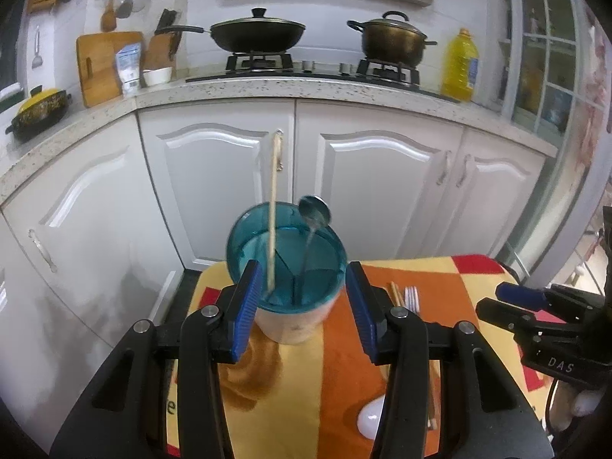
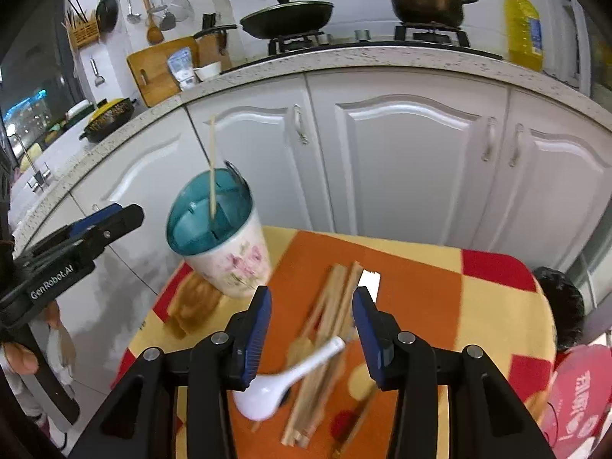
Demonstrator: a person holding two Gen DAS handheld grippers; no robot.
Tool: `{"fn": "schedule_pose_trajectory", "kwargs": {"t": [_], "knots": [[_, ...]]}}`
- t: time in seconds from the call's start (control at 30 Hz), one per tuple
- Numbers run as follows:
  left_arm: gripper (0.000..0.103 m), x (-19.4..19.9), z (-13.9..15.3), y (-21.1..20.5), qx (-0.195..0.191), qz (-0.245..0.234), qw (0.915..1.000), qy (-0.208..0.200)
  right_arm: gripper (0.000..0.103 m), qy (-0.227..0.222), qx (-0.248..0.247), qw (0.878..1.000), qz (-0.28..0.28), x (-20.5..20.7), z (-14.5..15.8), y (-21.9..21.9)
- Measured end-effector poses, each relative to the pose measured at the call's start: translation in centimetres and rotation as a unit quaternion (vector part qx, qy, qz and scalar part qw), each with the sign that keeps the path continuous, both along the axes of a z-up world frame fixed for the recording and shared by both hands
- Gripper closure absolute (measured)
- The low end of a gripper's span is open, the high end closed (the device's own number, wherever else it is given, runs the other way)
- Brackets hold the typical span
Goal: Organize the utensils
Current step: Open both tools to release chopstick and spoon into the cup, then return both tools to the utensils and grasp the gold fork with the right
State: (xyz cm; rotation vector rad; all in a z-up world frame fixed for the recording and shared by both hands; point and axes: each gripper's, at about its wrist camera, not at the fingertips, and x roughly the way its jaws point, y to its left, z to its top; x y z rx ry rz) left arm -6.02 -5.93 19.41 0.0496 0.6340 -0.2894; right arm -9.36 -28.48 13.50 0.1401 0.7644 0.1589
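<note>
A small tabletop (image 2: 432, 267) with a cloth in orange, yellow and red squares stands in front of white kitchen cabinets (image 1: 382, 183). On its far left part stands the utensil holder (image 2: 229, 260), a white cup with pink flowers and a blue-green divided insert. In it stand one wooden chopstick (image 1: 273, 210), which rises high above the rim, and a metal spoon (image 1: 314, 210) with its bowl upward, leaning on the right side of the rim.

The left gripper (image 1: 304, 306) is seen from its own camera with the blue pads on both sides of the holder, near its upper part. The jaws are partly open, and the pads do not seem to press on the holder; it holds nothing.

The right gripper (image 2: 311, 338) hangs over the middle of the tabletop, also partly open and empty. Below it lie the remaining utensils: a bundle of wooden chopsticks (image 2: 325, 344), running from near to far, and a white ceramic spoon (image 2: 275, 386) lying just beside and partly over them, with its bowl at the near left. A small white piece (image 2: 370, 283) lies at the far end of the bundle; the picture is too blurred to tell what it is.

On the counter behind are a lidded wok (image 1: 256, 32), a dark pot (image 1: 394, 38) and a yellow oil bottle (image 1: 461, 65).
</note>
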Motion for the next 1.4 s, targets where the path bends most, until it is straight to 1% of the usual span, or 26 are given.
{"fn": "schedule_pose_trajectory", "kwargs": {"t": [0.13, 0.23, 0.3, 0.43, 0.6, 0.7, 0.87, 0.93, 1.03, 1.1, 1.23, 1.33, 1.4], "knots": [[0.058, -0.5, -0.5, -0.3, -0.002, -0.010, 0.9999, 0.011, 0.061, 0.011, -0.001, 1.000, -0.010, -1.4, -0.8, -1.4], [0.057, -1.0, -1.2, -0.4, -0.004, -0.021, 0.9996, 0.020, 0.061, 0.025, -0.004, 1.000, -0.019, -2.3, -2.0, -2.5], [0.057, -1.2, -1.7, -0.6, 0.001, -0.024, 0.9994, 0.026, 0.061, 0.040, -0.002, 0.999, -0.027, -2.8, -3.2, -3.3], [0.057, -1.2, -2.9, -0.9, -0.004, -0.041, 0.9980, 0.049, 0.060, 0.070, 0.008, 0.997, -0.041, -3.1, -5.4, -4.4], [0.057, -1.5, -4.1, -1.8, -0.003, -0.065, 0.9957, 0.066, 0.060, 0.090, 0.038, 0.994, -0.043, -2.7, -7.4, -5.0], [0.057, -1.6, -4.8, -2.4, -0.006, -0.080, 0.9936, 0.080, 0.060, 0.106, 0.043, 0.993, -0.041, -2.1, -8.6, -4.9], [0.057, -1.6, -5.5, -2.9, -0.001, -0.088, 0.9920, 0.090, 0.061, 0.133, 0.063, 0.988, -0.039, -1.5, -10.7, -4.4], [0.057, -1.4, -6.0, -3.1, 0.001, -0.092, 0.9908, 0.099, 0.068, 0.135, 0.064, 0.988, -0.033, -1.3, -10.8, -4.0], [0.057, -1.3, -6.2, -3.3, 0.004, -0.095, 0.9901, 0.103, 0.073, 0.129, 0.075, 0.989, -0.013, -1.0, -10.4, -3.2], [0.057, -1.2, -6.2, -3.4, 0.004, -0.096, 0.9901, 0.102, 0.074, 0.125, 0.066, 0.990, -0.007, -0.7, -10.3, -2.6], [0.057, -0.9, -6.3, -3.4, -0.003, -0.098, 0.9896, 0.105, 0.074, 0.125, 0.058, 0.990, -0.013, -0.5, -10.4, -2.5], [0.057, -0.9, -6.7, -4.0, -0.004, -0.108, 0.9880, 0.110, 0.074, 0.131, 0.054, 0.990, -0.024, -0.7, -10.9, -3.0], [0.057, -0.9, -7.1, -4.4, -0.006, -0.117, 0.9860, 0.118, 0.074, 0.142, 0.056, 0.988, -0.034, -0.8, -11.5, -3.5]]}}
